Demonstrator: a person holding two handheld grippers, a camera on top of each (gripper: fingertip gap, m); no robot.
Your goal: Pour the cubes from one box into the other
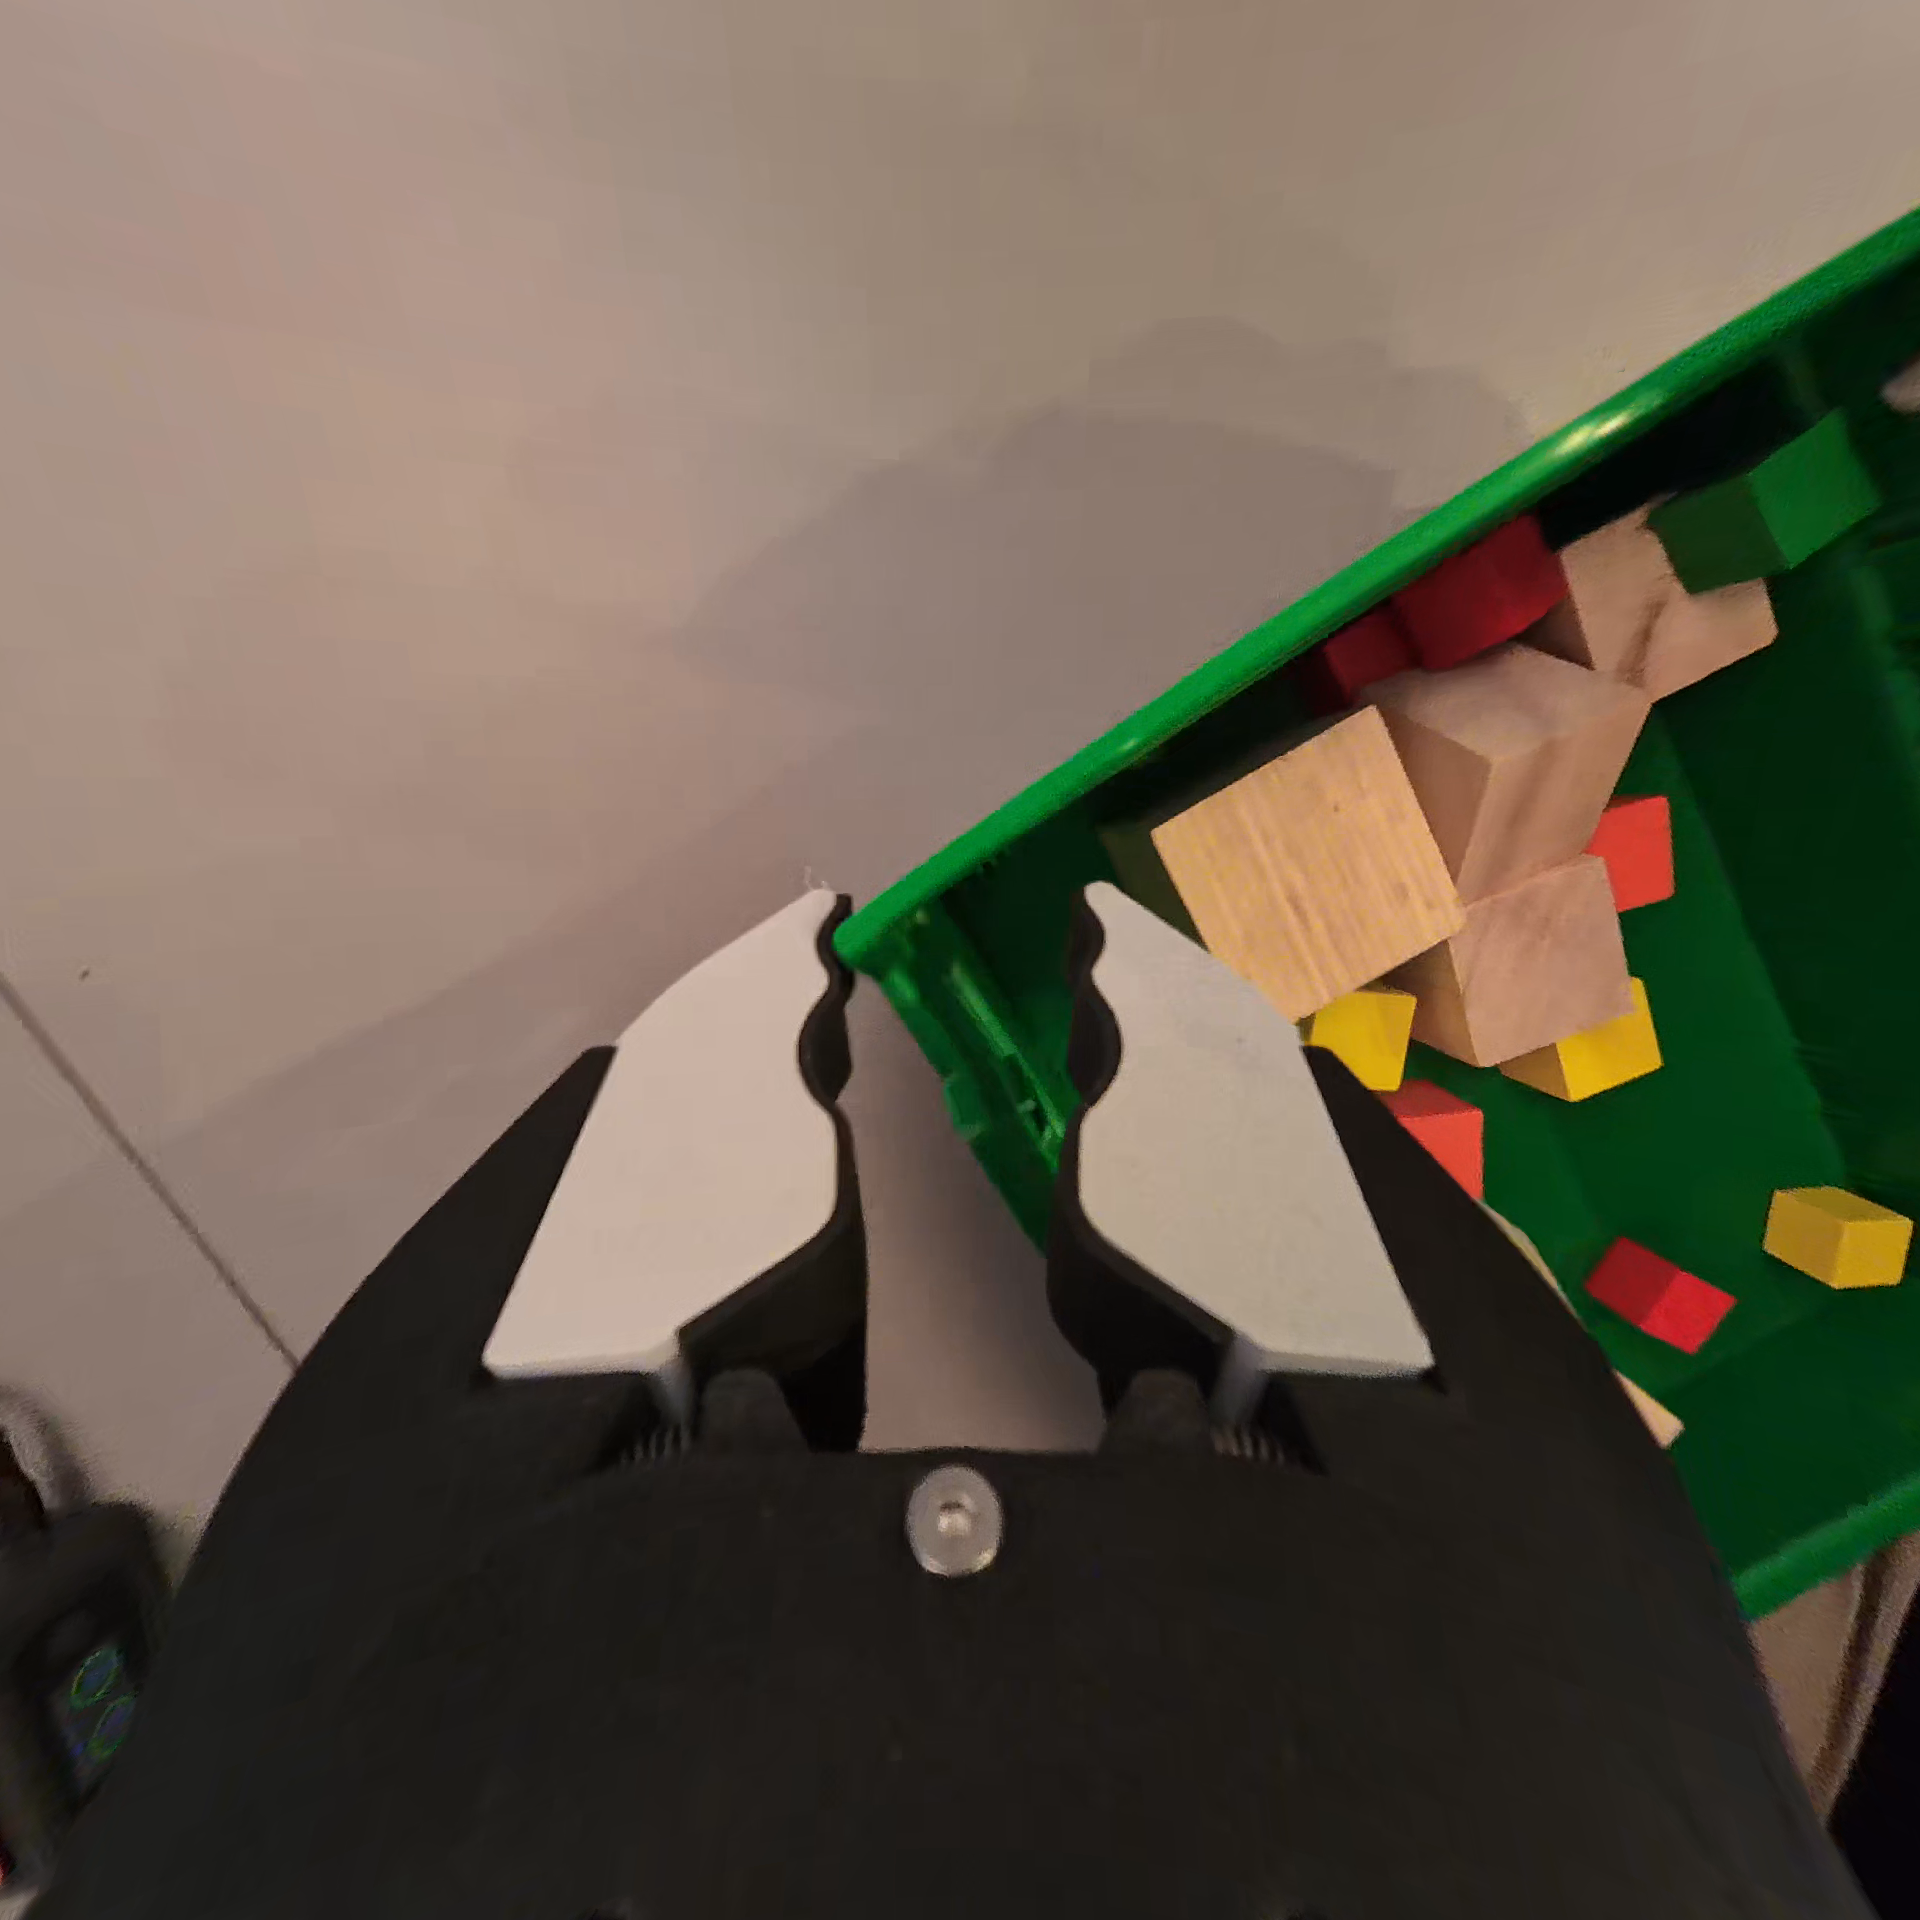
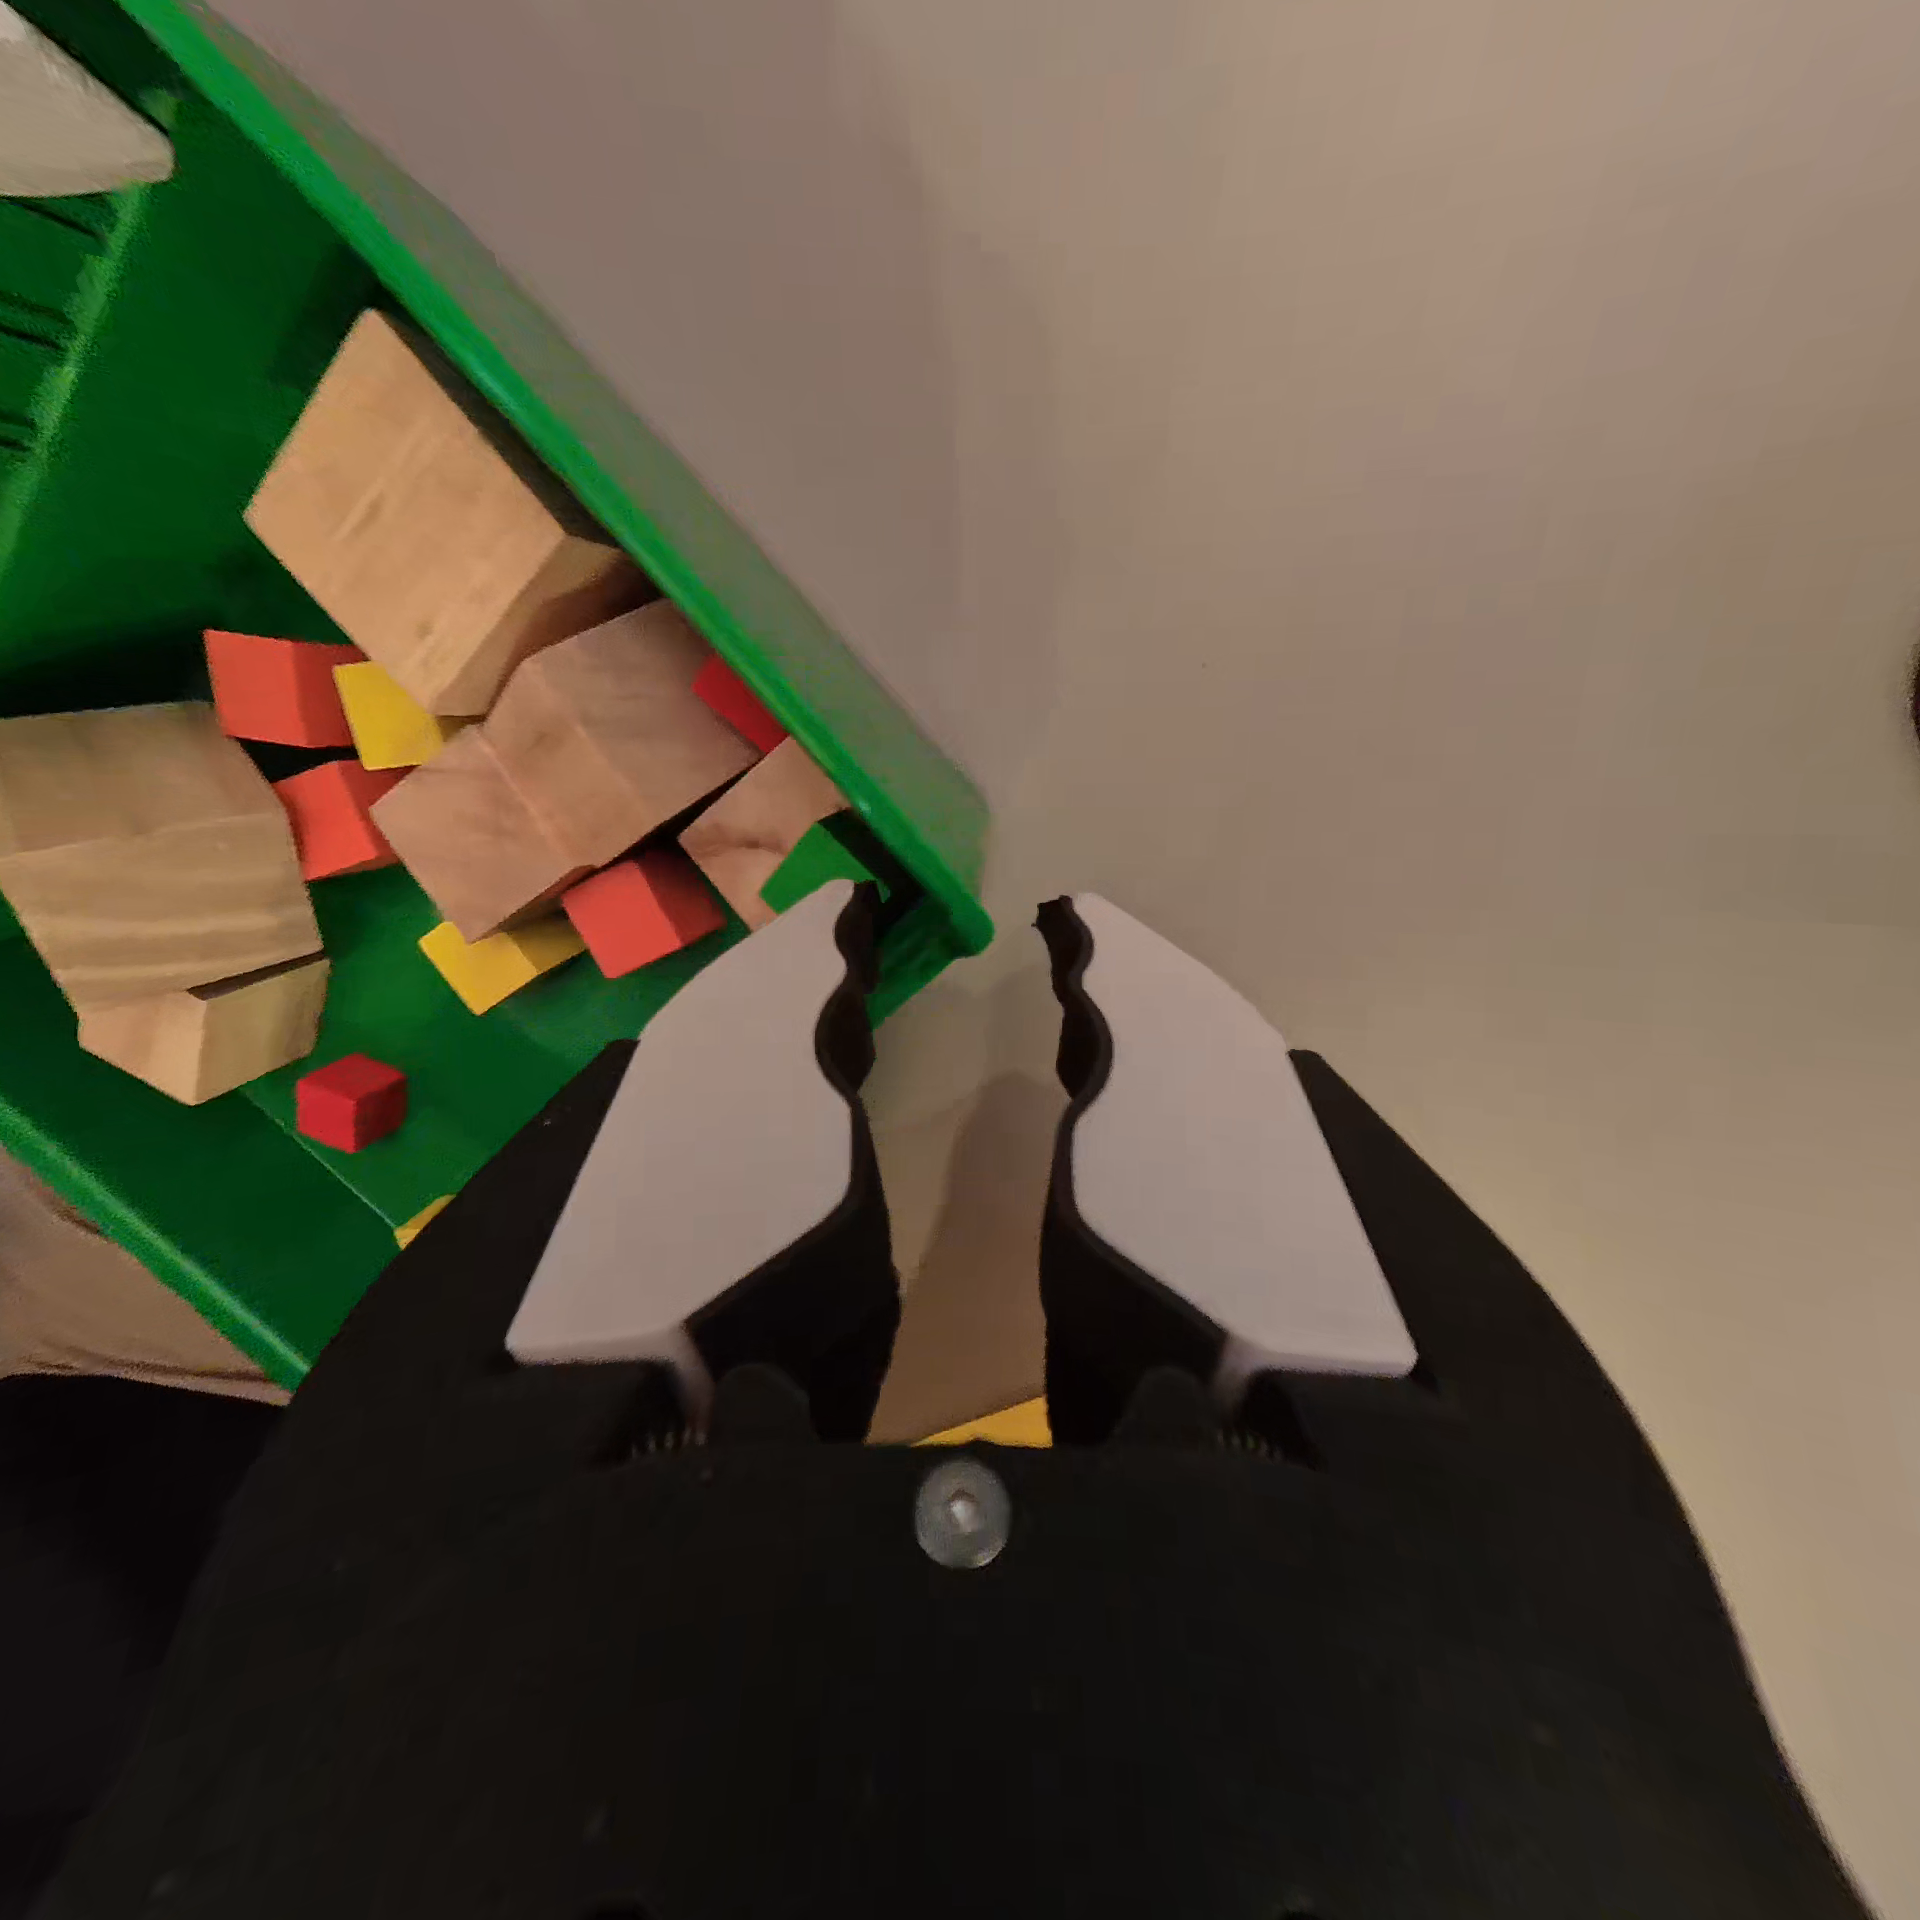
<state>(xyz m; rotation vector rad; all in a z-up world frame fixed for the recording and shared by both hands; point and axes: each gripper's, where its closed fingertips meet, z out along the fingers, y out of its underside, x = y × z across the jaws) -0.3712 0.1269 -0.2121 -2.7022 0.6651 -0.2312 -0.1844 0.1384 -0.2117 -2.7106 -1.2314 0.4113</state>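
Observation:
A green plastic box (image 1: 1714, 1039) is tilted, and its cubes have slid into a pile against its far wall. It holds large plain wooden cubes (image 1: 1309, 862) and small red (image 1: 1475, 603), yellow (image 1: 1839, 1236) and green (image 1: 1766, 509) ones. My left gripper (image 1: 961, 904) straddles one end wall, with one finger outside and one inside, shut on it. My right gripper (image 2: 956, 904) straddles the opposite end wall of the box (image 2: 644, 540) the same way. Wooden cubes (image 2: 416, 509), a red cube (image 2: 353, 1101) and a yellow cube (image 2: 488, 961) show there. No second box is in view.
A plain pale surface (image 1: 623, 416) fills the background of both views. A dark device with a small lit screen (image 1: 83, 1662) sits at the lower left of the left wrist view. A yellow and tan patch (image 2: 987, 1423) shows low between my right fingers.

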